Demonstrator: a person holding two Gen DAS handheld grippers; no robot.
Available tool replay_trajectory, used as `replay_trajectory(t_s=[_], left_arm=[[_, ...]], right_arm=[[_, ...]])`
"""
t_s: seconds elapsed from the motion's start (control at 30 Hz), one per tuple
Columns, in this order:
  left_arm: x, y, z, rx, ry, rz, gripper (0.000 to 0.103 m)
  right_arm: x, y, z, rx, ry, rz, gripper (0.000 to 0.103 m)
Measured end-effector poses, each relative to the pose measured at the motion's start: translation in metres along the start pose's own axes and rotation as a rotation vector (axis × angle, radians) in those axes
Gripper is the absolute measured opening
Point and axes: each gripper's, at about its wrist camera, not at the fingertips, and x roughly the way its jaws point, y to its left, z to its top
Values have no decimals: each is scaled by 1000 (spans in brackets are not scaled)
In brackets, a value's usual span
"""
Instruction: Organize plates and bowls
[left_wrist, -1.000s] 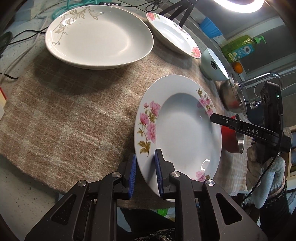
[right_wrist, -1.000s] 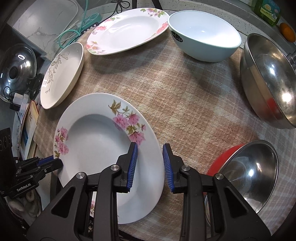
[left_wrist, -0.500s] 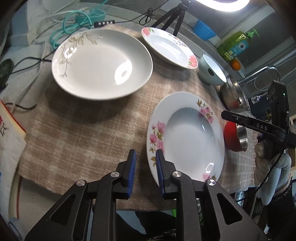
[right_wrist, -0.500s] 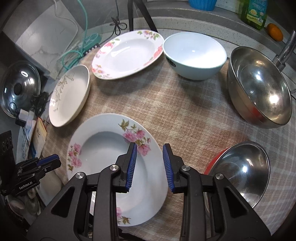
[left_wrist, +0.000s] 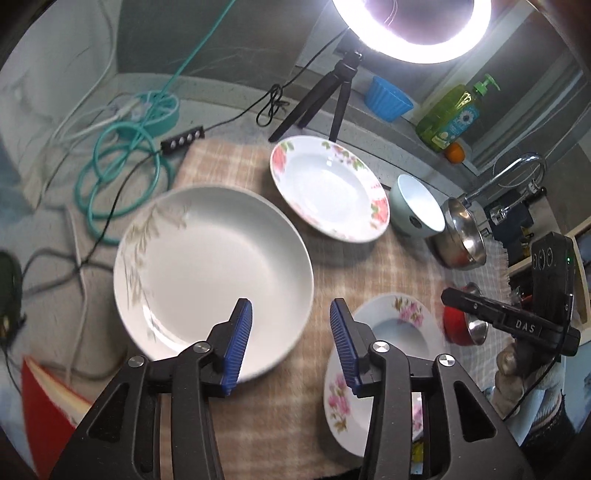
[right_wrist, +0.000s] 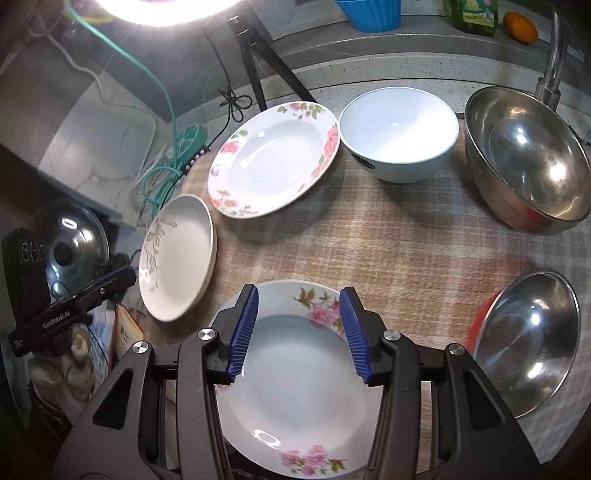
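Both fingers (right_wrist: 351, 332) spread | flowered plate (right_wrist: 295, 387) beneath, untouched

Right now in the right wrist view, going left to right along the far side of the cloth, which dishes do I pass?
Beige-leaf plate → pink-flowered plate → pale blue bowl → large steel bowl.

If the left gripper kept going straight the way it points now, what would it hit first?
Probably the near rim of the cream plate, or the checked cloth just beside it; the open left gripper straddles that edge, and depth is unclear.
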Motion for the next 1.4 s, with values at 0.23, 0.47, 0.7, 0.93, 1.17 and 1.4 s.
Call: replay_trajectory(t_s=[0.23, 0.47, 0.7, 0.93, 1.17, 1.4], left_arm=[[33, 16, 60, 96, 68, -22, 43], [68, 32, 117, 76, 95, -72, 43], [102, 32, 142, 98, 133, -79, 43], [117, 30, 157, 122, 155, -94, 43], [132, 28, 168, 136, 182, -107, 40], [144, 25, 167, 137, 216, -124, 35]], right_arm=[[13, -7, 20, 118, -23, 23, 48], [28, -15, 35, 179, -32, 9, 48], [48, -13, 48, 191, -27, 7, 43], [64, -13, 61, 222, -20, 8, 36], [71, -19, 70, 239, -11, 10, 31], [76, -24, 76, 248, -13, 1, 24]])
